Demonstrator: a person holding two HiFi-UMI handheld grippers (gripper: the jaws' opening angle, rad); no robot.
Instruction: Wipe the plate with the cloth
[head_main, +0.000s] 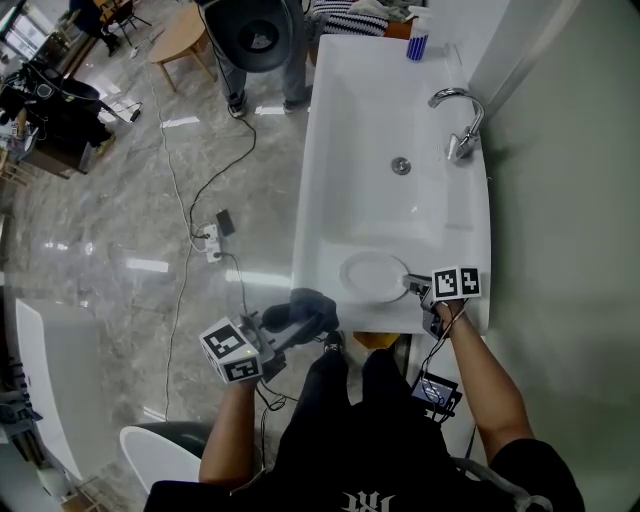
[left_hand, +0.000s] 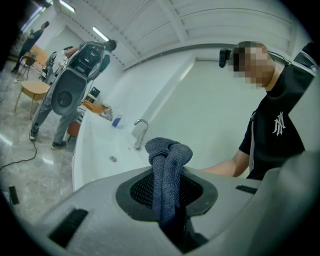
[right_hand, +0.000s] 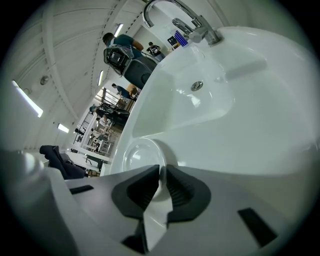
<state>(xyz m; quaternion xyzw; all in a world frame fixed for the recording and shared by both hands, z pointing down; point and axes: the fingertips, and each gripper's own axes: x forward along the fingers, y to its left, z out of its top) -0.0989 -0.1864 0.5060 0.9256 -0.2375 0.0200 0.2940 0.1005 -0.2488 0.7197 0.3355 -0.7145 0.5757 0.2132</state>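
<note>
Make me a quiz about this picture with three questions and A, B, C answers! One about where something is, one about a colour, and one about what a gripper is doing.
1. Where is the plate?
A in a cupboard
B on the near end of the sink
C on a stove

2. What colour is the cloth?
A dark blue-grey
B red
C yellow

3. What is the right gripper doing?
A hanging open and empty
B holding a spoon
C pinching the plate's rim

Answers:
1 B: the head view shows it lying on the white sink.
2 A: it shows dark blue-grey in the left gripper.
3 C: the white rim sits between its closed jaws.
</note>
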